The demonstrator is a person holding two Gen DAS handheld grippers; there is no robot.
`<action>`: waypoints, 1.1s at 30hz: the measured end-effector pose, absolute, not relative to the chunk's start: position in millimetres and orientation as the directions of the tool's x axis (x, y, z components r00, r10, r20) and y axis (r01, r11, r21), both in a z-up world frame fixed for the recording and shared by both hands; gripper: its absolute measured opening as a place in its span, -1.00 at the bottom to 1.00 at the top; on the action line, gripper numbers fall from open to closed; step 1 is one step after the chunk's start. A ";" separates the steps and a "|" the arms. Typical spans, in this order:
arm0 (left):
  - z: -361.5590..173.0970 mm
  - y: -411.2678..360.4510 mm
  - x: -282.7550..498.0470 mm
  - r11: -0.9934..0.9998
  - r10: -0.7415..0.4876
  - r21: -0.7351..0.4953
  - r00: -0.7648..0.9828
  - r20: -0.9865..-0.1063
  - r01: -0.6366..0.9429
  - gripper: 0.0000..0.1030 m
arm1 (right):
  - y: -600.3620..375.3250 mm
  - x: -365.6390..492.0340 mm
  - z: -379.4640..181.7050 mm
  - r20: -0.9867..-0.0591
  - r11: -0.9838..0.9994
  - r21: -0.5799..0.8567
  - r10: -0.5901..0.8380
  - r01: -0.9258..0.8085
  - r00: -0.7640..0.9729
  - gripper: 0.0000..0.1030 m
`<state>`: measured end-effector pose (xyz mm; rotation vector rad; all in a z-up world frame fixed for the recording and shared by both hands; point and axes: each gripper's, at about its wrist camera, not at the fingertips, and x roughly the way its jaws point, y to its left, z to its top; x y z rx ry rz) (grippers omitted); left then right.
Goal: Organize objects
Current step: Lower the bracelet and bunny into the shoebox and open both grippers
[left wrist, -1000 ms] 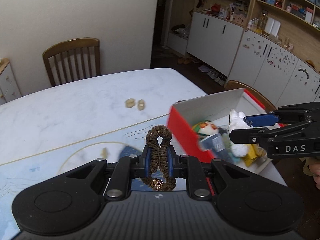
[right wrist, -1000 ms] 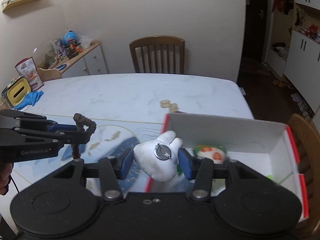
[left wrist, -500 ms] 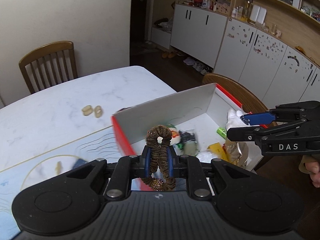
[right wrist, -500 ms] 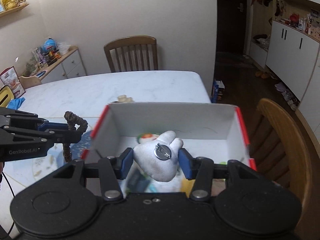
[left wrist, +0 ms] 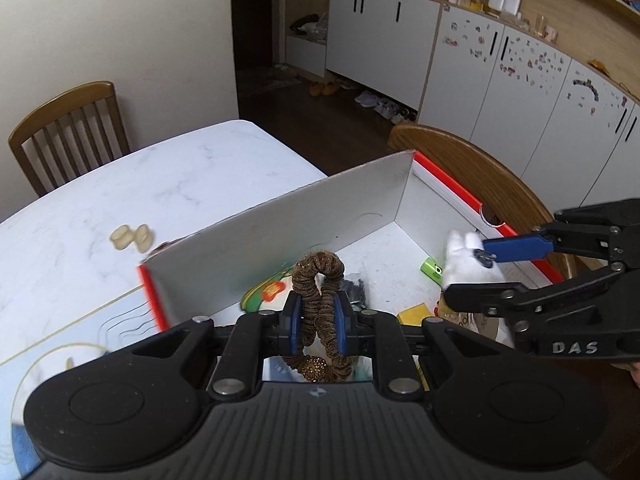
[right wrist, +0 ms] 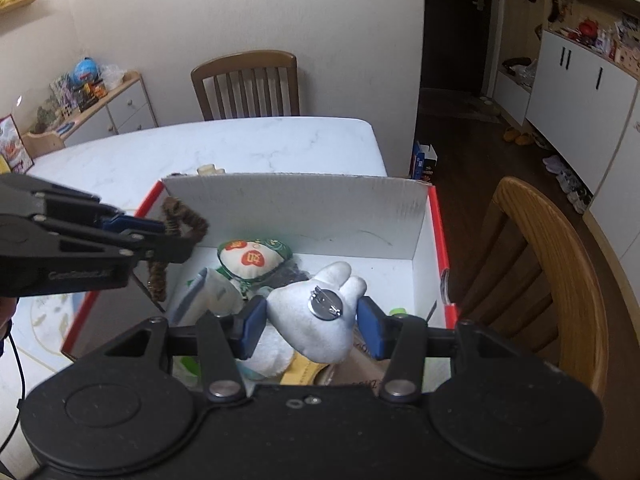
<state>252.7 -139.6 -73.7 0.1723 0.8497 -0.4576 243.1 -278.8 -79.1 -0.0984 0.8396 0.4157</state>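
My left gripper (left wrist: 316, 322) is shut on a brown scrunchie (left wrist: 320, 280) and holds it above the near left corner of the red and white box (left wrist: 320, 216). It also shows in the right wrist view (right wrist: 168, 240) with the scrunchie (right wrist: 180, 224). My right gripper (right wrist: 310, 320) is shut on a white plush brooch (right wrist: 316, 316) with a metal pin back, above the box's (right wrist: 304, 208) right half. In the left wrist view the right gripper (left wrist: 476, 272) holds the plush (left wrist: 464, 264) over the box.
The box holds a green and red cushion (right wrist: 252, 258), a yellow item (left wrist: 414, 314), a green tube (left wrist: 430, 269) and other small things. Two beige rings (left wrist: 132, 236) lie on the marble table (left wrist: 120, 200). A wooden chair (right wrist: 548, 280) stands right of the box.
Both grippers have moved right from the table to above the box, each still holding its object. The scrunchie and the plush now hang over the box's inside.
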 end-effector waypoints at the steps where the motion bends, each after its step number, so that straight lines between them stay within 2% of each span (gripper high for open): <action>1: -76.2 -142.7 255.6 0.889 -0.318 -0.031 0.567 -0.760 0.457 -0.67 | -278.1 245.5 -81.2 -0.741 0.913 0.068 0.315 -0.401 0.593 -0.05; 22: -124.1 -161.2 298.2 0.892 -0.255 -0.011 0.484 -0.837 0.452 -0.67 | -264.5 301.1 -113.2 -0.795 0.865 0.011 0.311 -0.501 0.520 -0.03; 33: -127.1 -164.1 300.6 0.887 -0.256 -0.022 0.452 -0.854 0.461 -0.63 | -266.4 302.3 -114.0 -0.802 0.862 0.024 0.319 -0.507 0.504 0.11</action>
